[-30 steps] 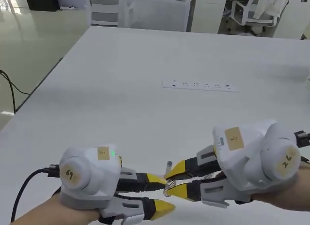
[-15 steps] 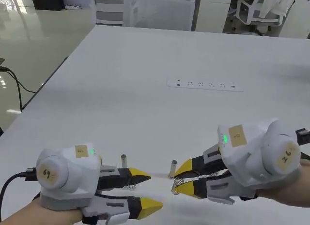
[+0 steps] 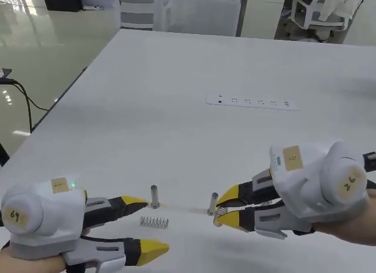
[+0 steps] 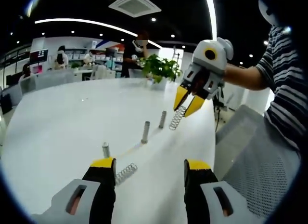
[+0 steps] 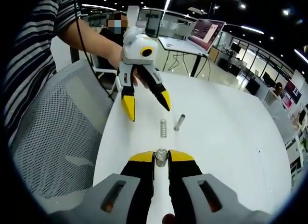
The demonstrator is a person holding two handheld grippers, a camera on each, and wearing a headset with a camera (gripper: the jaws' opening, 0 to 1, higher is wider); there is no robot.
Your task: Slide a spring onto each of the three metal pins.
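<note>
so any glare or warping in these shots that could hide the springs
Head view: even light, glare on the floor, loose spring sharp. Left gripper view: fisheye bows the table edge, ceiling lights streak. Right gripper view: same bending, held spring clear.

Upright grey metal pins [image 4: 145, 131]: three
Coiled steel springs [image 3: 154, 222]: two
Yellow-tipped grippers: two, left gripper [image 3: 151, 224] and right gripper [image 3: 225, 208]
White power strip [image 3: 252, 102]: one

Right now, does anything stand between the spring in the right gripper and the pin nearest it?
Nothing visible does. The right gripper is shut on the held spring, and the nearest pin stands just beside it with bare table between. The loose spring lies off by the open left gripper.
</note>
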